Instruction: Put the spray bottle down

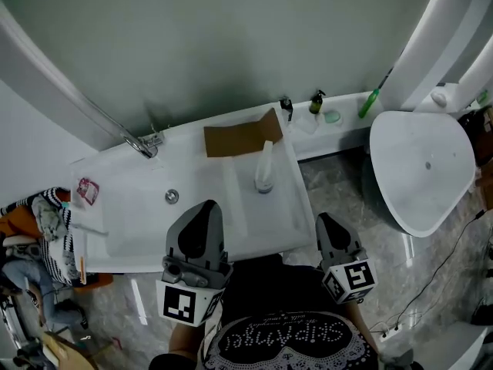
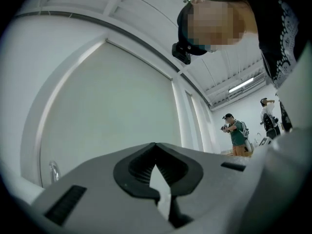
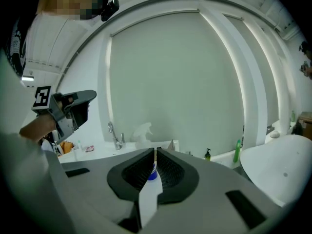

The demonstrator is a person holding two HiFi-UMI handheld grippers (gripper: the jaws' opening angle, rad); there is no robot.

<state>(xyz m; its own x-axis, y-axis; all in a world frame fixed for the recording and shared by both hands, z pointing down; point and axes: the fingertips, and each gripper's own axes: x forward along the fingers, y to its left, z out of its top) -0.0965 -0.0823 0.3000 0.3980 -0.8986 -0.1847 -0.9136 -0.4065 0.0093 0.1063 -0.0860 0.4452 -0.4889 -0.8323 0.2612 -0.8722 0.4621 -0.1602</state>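
White sink surface [image 1: 286,206] runs along a grey-green wall, and the spray bottle [image 1: 264,172] stands upright on its right part, just right of the basin and just near of a leaning brown cardboard sheet [image 1: 240,137]; nothing holds it, so the task looks done. The left gripper [image 1: 206,206] is lifted clear on the near side, its fingers pressed together on nothing, tips meeting against the wall in its own view [image 2: 156,145]. The right gripper [image 1: 327,222] hangs low at the near edge, fingers drawn to a narrow sliver [image 3: 155,151], empty, with the bottle's trigger head [image 3: 141,130] well beyond them. Trouble would most likely come from a careless pass of either gripper back over the surface: the bottle is tall on a small base, so a nudge could tip it into the basin or against the cardboard. As for writing, ornate lettering on the person's shirt shows upside down at the near edge and cannot be read with confidence; the gripper cubes carry only square patterns, and no label on the bottle is legible.
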